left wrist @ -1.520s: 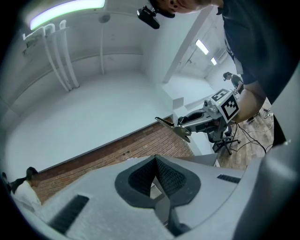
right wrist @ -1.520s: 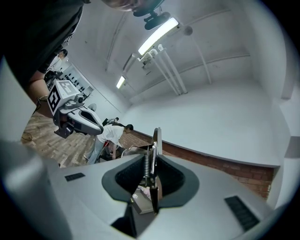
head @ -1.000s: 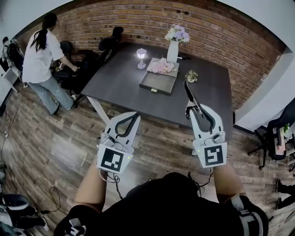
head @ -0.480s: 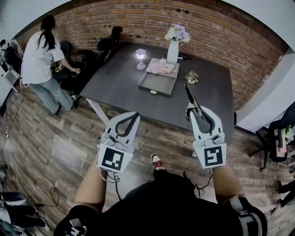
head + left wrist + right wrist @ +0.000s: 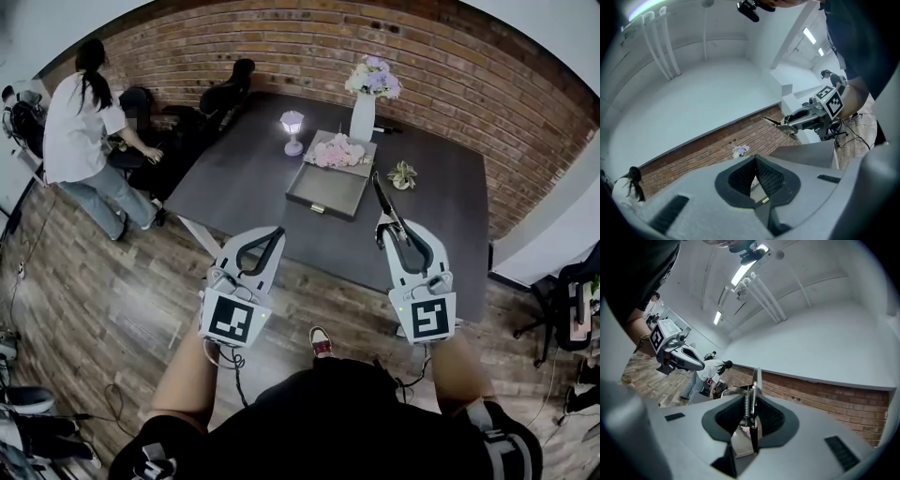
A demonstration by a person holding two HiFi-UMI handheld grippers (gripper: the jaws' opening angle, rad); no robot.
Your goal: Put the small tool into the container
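Moved up toward the table (image 5: 234,173) since a second ago. At 7 o'clock, left gripper (image 5: 272,232) pressed together, empty. At 5 o'clock, right gripper (image 5: 392,223) pinching small tool (image 5: 382,199), long axis aimed at 11 o'clock, near container (image 5: 325,192) at 12. Tool's spring (image 5: 746,404) seen only in right gripper view.

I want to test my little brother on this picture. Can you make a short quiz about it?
1. True or false: the right claw grips the small tool.
2. What is the left claw holding? A) nothing B) a spoon C) a cup
3. Fill in: the grey tray stands on the dark ____.
Key: 1 true; 2 A; 3 table.
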